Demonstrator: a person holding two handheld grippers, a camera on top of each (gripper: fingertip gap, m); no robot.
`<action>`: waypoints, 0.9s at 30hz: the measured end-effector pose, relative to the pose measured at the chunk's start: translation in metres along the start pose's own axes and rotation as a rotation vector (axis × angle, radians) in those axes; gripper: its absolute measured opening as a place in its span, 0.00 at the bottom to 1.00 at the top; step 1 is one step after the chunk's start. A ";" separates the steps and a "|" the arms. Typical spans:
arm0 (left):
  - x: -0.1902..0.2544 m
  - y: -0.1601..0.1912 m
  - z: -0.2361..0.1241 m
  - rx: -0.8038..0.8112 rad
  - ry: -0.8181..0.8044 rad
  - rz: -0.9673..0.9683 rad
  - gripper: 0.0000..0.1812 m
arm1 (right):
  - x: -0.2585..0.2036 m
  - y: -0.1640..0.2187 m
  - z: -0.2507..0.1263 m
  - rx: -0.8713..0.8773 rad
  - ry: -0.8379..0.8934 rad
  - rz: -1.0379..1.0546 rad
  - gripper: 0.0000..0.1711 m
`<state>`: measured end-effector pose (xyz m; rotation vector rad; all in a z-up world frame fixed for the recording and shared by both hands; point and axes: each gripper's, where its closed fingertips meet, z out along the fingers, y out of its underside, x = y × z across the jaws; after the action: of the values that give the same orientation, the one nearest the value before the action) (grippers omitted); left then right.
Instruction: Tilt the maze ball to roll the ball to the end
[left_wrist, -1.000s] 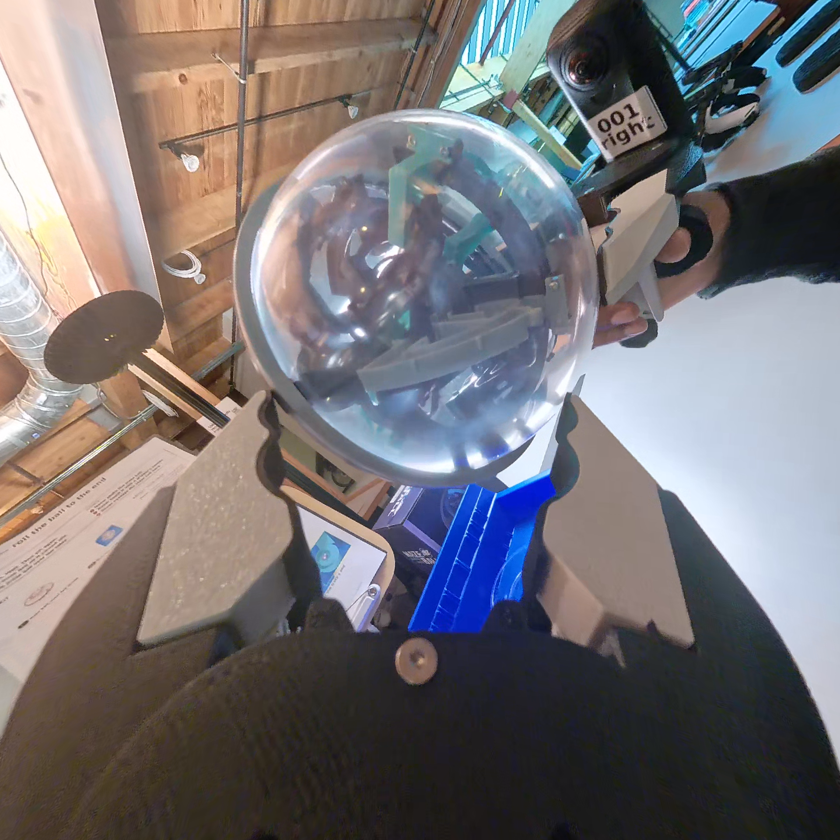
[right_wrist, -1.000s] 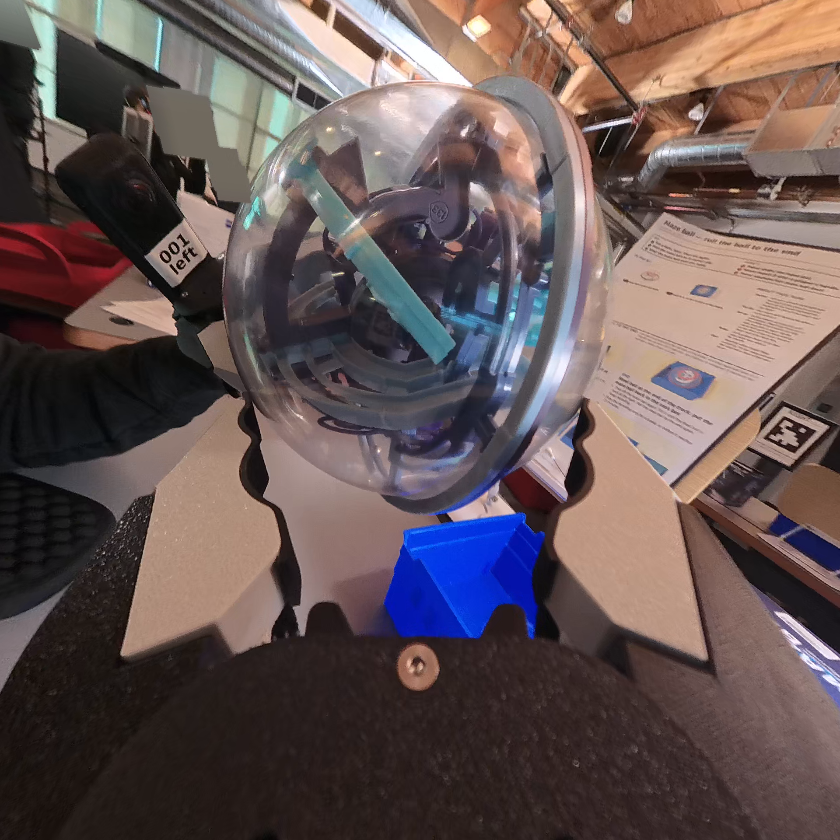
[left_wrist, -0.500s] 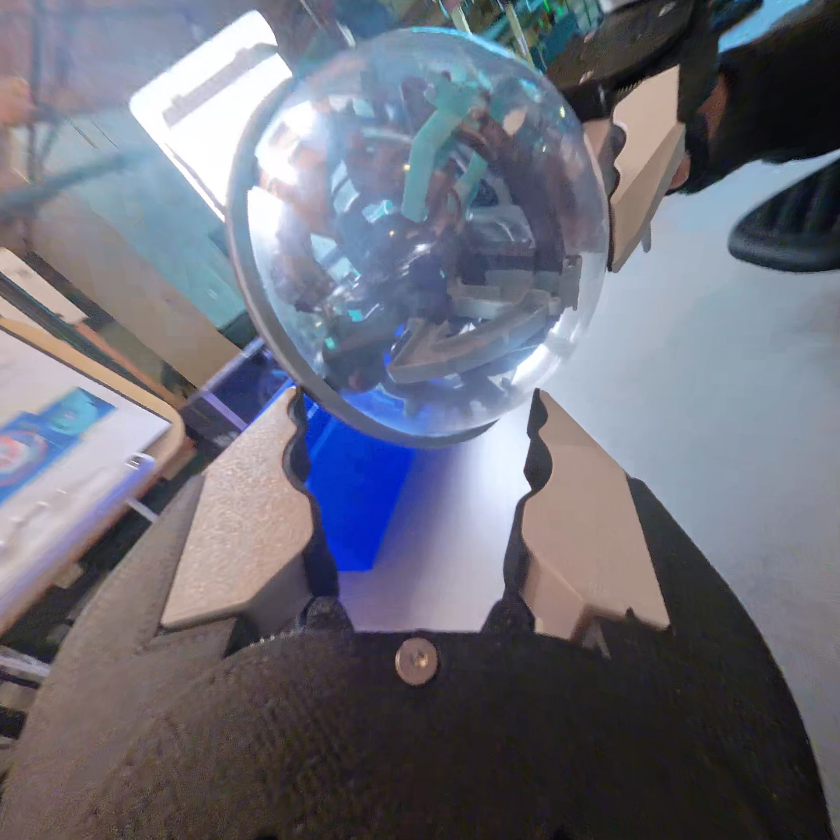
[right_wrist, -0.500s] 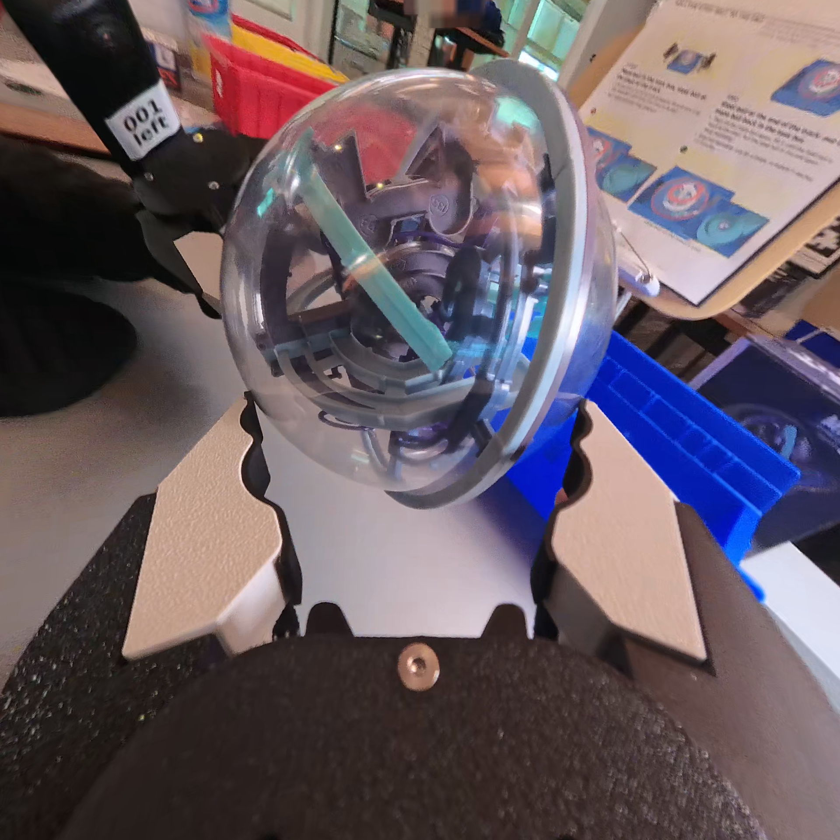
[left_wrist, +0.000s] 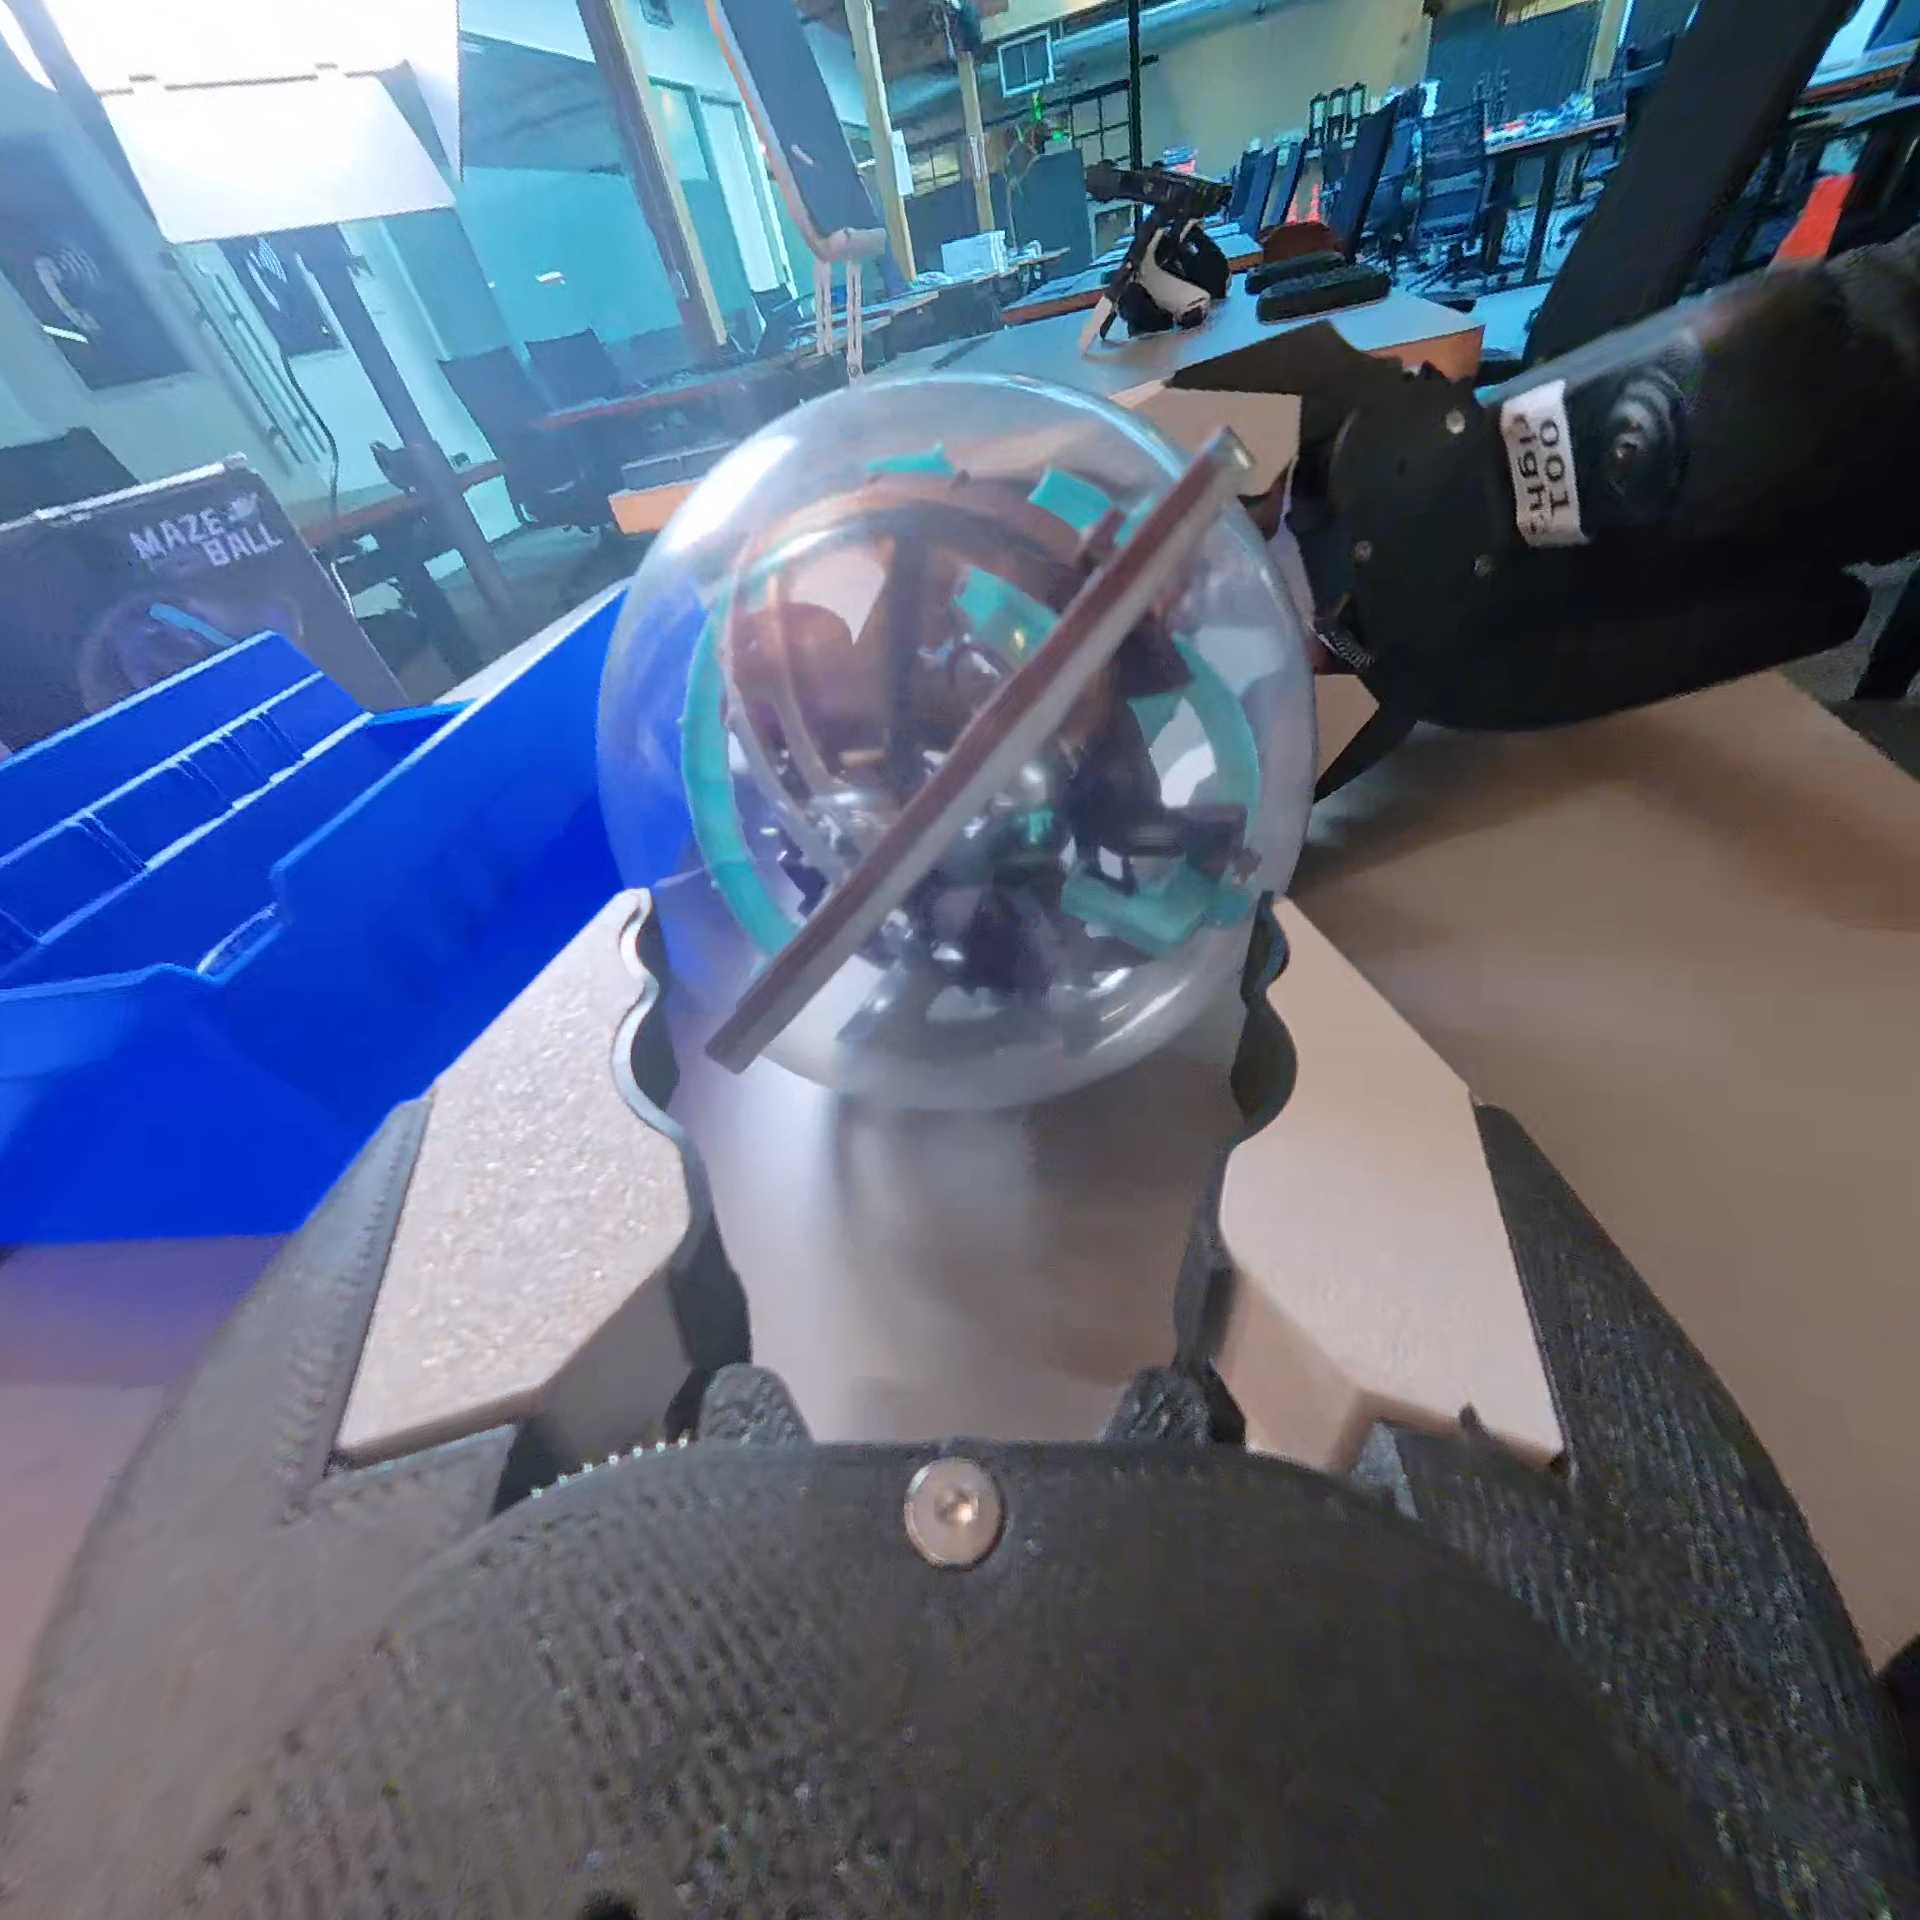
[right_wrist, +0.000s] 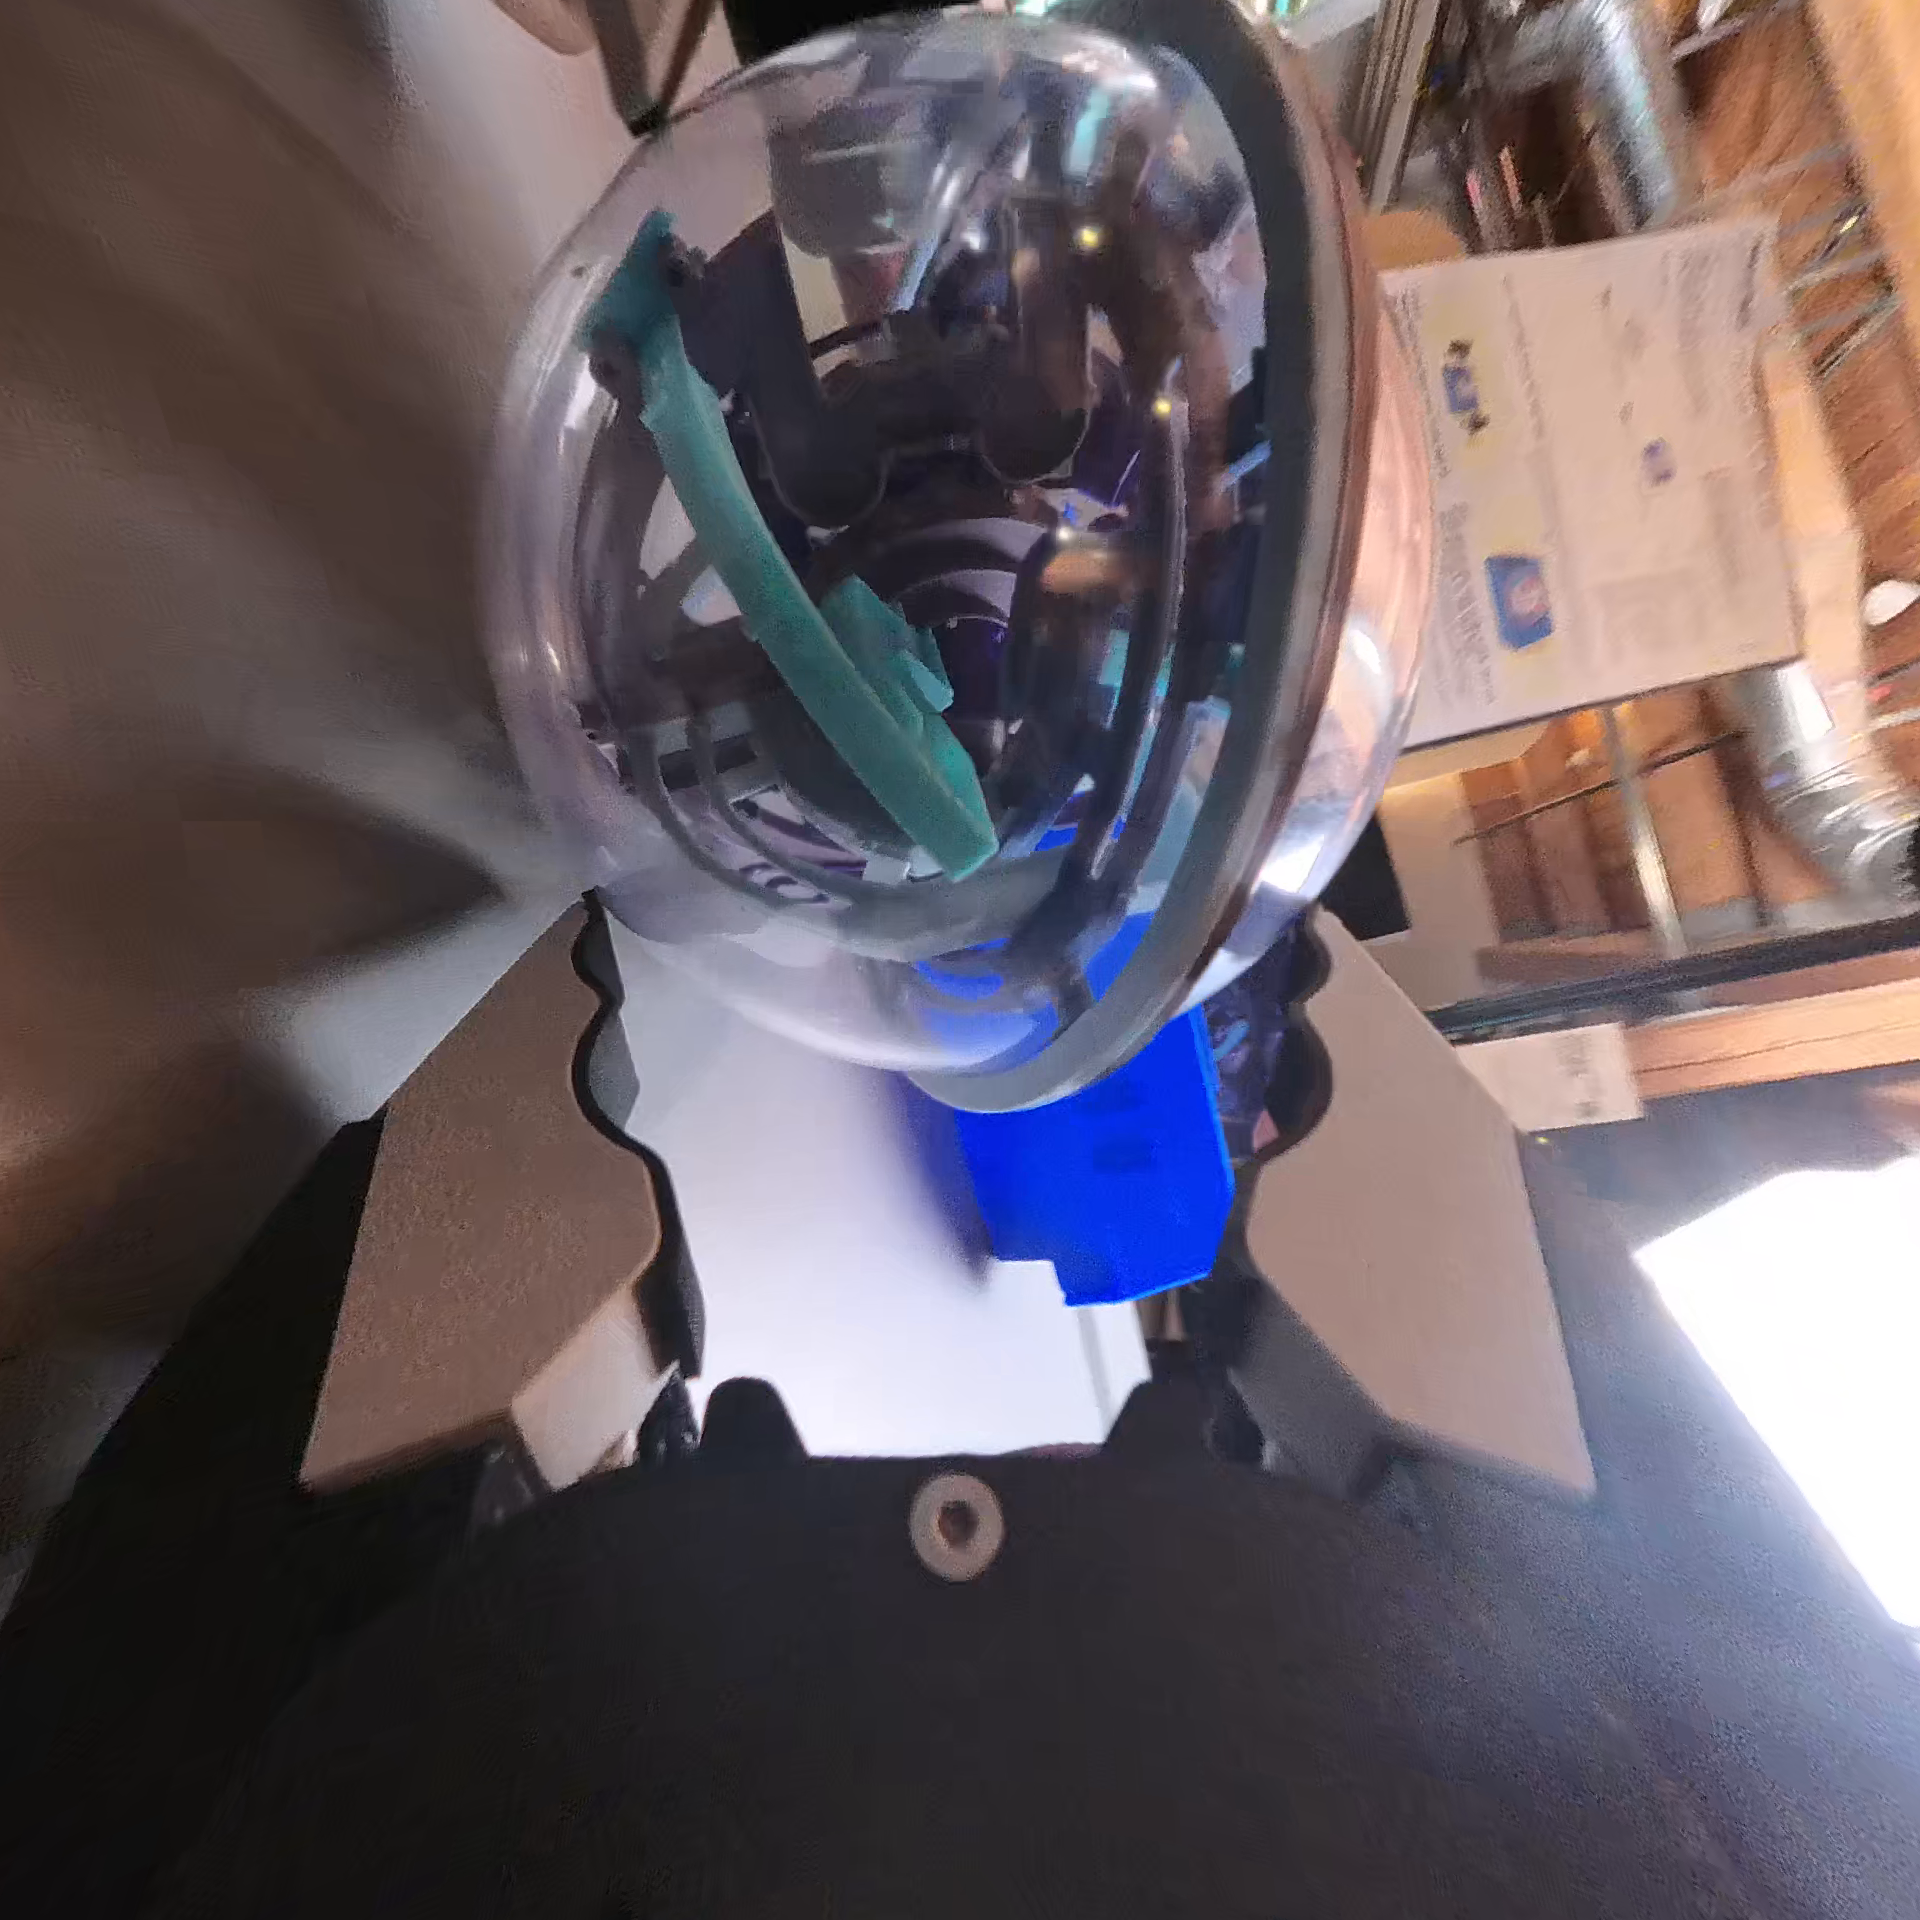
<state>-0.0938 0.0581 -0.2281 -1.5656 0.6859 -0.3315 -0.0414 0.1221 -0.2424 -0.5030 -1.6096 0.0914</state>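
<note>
Clear plastic maze ball (left_wrist: 951, 748) with teal and brown tracks sits pinched between my left gripper (left_wrist: 951, 977) and my right gripper (right_wrist: 940, 966), above the pale desk (left_wrist: 1558, 987). Blue plastic bin (left_wrist: 260, 935) at nine o'clock.

Small ball inside maze ball (left_wrist: 951, 727) perhaps hidden

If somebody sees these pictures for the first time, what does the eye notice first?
First, the clear maze ball, full of teal and dark tracks, held up between the left gripper and the right gripper. Then the bright blue bin, to its left in the left wrist view.
</note>
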 end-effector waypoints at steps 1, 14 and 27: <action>0.000 0.000 0.000 0.001 0.006 -0.017 0.61 | 0.001 -0.002 -0.001 0.002 0.016 -0.035 0.72; 0.001 -0.007 -0.036 0.057 -0.012 -0.036 0.36 | 0.001 -0.041 -0.029 0.166 -0.012 -0.117 0.54; -0.001 -0.008 -0.070 0.088 0.076 -0.213 0.25 | -0.018 -0.059 -0.033 0.276 0.012 -0.257 0.04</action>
<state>-0.1339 0.0022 -0.2117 -1.5506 0.5557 -0.5749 -0.0245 0.0547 -0.2349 -0.0823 -1.6058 0.1154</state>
